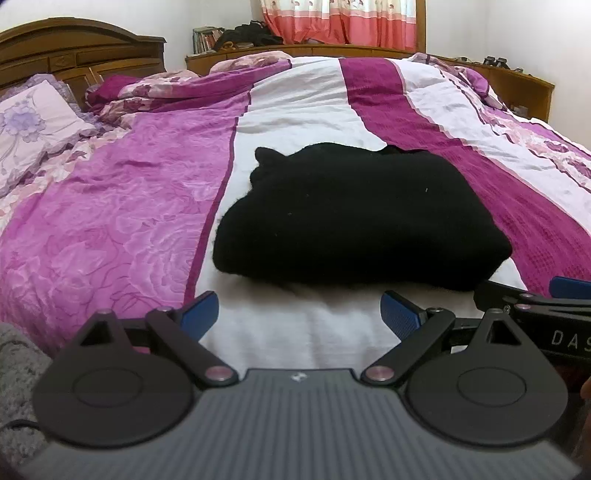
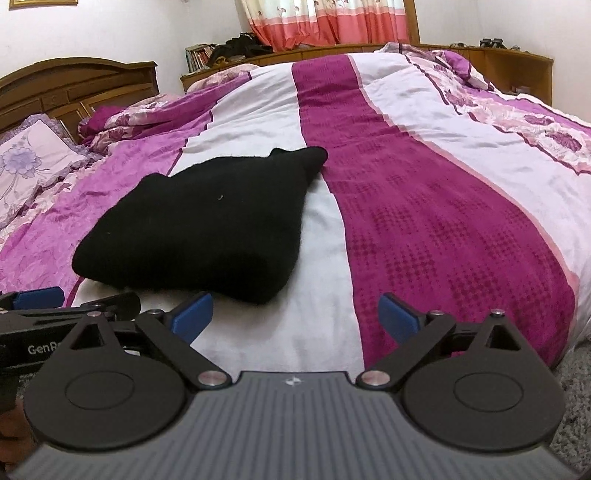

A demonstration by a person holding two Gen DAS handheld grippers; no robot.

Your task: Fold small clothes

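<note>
A black knitted garment (image 1: 354,218) lies folded into a thick bundle on the white stripe of the bedspread (image 1: 295,110). The right wrist view has the same garment (image 2: 199,229) left of centre. My left gripper (image 1: 300,309) is open just short of the bundle's near edge, its blue pads apart over bare white cloth. Beside it on the right, my right gripper (image 2: 295,312) is also open, with nothing between its pads. The garment's near right corner lies just ahead of its left pad. Each gripper shows at the edge of the other's view.
The bed has pink, white and magenta stripes (image 2: 424,206). A lilac flowered pillow (image 1: 33,125) and a wooden headboard (image 1: 74,48) stand at the left. Behind the bed runs a wooden shelf with books (image 1: 207,38) and dark clothes, under a pink curtain (image 1: 340,22). Grey carpet (image 2: 576,365) lies beside the bed.
</note>
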